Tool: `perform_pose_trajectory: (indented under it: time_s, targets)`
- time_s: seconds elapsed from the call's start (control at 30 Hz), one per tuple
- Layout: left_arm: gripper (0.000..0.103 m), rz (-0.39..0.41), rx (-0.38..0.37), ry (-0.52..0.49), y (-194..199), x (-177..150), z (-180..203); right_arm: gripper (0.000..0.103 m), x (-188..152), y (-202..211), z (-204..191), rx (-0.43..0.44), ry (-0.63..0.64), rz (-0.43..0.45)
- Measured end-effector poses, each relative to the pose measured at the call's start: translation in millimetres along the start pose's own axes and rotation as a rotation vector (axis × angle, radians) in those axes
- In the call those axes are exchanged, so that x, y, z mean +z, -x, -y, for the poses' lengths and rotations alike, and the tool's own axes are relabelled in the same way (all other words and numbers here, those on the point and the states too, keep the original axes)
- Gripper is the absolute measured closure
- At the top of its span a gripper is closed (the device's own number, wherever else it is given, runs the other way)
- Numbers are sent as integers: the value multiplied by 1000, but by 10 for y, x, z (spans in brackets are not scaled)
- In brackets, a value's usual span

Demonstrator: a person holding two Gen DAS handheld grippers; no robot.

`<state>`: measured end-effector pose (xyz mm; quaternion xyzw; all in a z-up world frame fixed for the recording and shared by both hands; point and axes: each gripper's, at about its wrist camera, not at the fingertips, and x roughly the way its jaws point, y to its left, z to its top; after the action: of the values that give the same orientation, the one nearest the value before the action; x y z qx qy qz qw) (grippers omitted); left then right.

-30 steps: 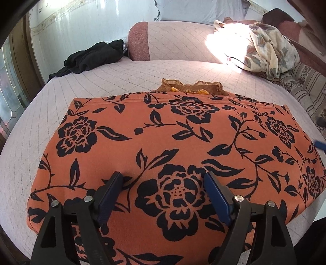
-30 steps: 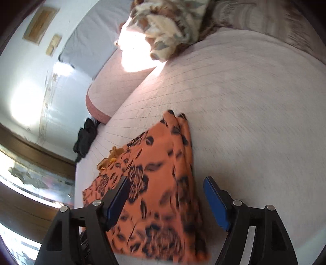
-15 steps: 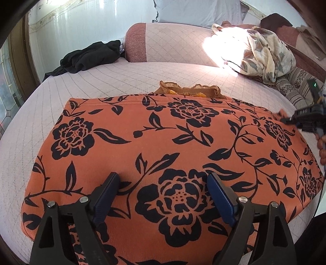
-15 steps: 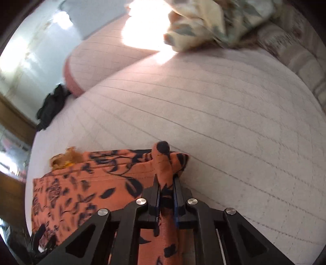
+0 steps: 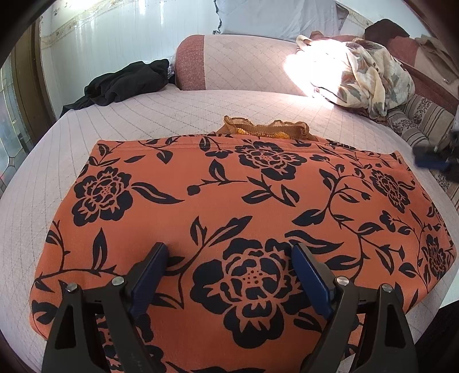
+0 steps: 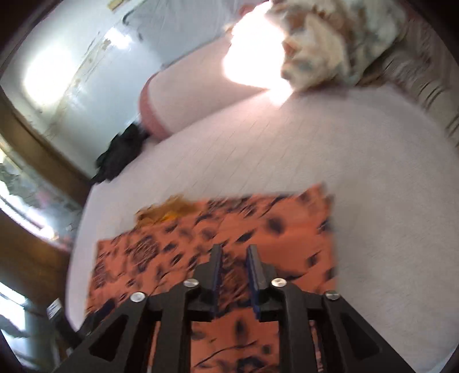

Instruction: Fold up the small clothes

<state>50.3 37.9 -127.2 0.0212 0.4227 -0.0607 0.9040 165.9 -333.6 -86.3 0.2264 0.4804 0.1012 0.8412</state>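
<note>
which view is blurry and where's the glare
Right wrist view: motion-smeared throughout, the orange floral garment streaked, though the right claw stays sharp. Left wrist view: crisp, the same print clear. Both views: a blown-out sun patch on the bolster beside the pale floral cloth.

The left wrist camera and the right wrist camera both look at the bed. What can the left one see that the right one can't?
Only the left wrist view shows the left gripper, open over the orange flowered cloth, and a dark brown garment at the far right.

Only the right wrist view, which is blurred, shows the right gripper, its jaws narrow and just opening, nothing pinched between them.

Both show the flowered cloth, the small ochre garment behind it, the black clothes and the pale floral bundle.
</note>
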Motion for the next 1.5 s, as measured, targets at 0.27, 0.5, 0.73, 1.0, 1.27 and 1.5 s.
perform_pose_trajectory:
  time_s: [0.27,0.5,0.73,1.0,1.27,1.5]
  targets:
    - [15,25,-20,140,567,107,-615,77,-121,-50,615,-88,-177,-24]
    - [16,-38,-68,442,832,-175,-1589,30,-540,97,-107,11,32,-36]
    - [71,-235,-46,346,479,-382,-1560,31,-771,-92,54,-55,20,-93]
    - [33,-125,-70,277,634,153,-1572,30,-763,-114,30,-70,40,-109]
    - [90,-244,-32,226,-618,953,-1750,29,-759,-155,11,-49,42,-110]
    - [90,-196,83,216,-784,1293,-1749,27,-767,-139,49,-11,43,-105]
